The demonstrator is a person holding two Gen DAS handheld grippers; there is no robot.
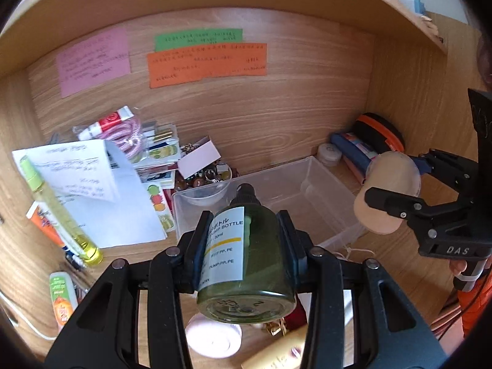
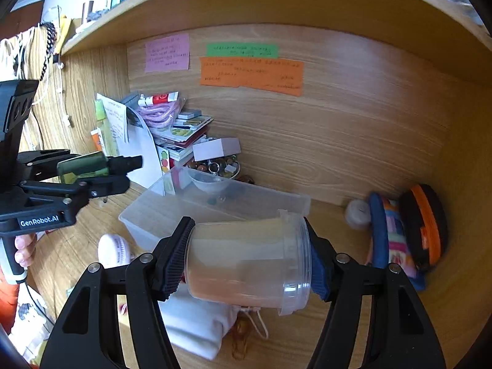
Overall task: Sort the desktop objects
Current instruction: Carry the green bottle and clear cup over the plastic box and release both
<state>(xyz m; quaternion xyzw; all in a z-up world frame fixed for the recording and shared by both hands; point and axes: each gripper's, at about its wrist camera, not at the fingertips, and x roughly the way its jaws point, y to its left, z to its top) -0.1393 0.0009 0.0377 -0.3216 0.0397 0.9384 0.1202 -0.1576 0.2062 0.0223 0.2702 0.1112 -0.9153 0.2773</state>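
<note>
My left gripper (image 1: 246,243) is shut on a dark green pump bottle (image 1: 246,258) with a white label, held above the desk just in front of a clear plastic bin (image 1: 335,218). It also shows in the right wrist view (image 2: 92,169), with the green bottle (image 2: 84,164) pointing right. My right gripper (image 2: 249,261) is shut on a clear round jar (image 2: 246,264) of beige content, held on its side above the desk near the bin (image 2: 147,218). In the left wrist view the right gripper (image 1: 396,190) holds the jar (image 1: 387,190) beside the bin's right end.
A small clear bowl (image 1: 209,192) sits in the bin's far left corner. Papers, a pink cable (image 1: 129,138) and a yellow spray pen (image 1: 58,212) pile at the left. A colourful pouch (image 2: 396,233) and an orange-black case (image 2: 426,224) lie at the right. A pink round case (image 2: 113,250) and a white cloth bag (image 2: 196,326) lie near the front.
</note>
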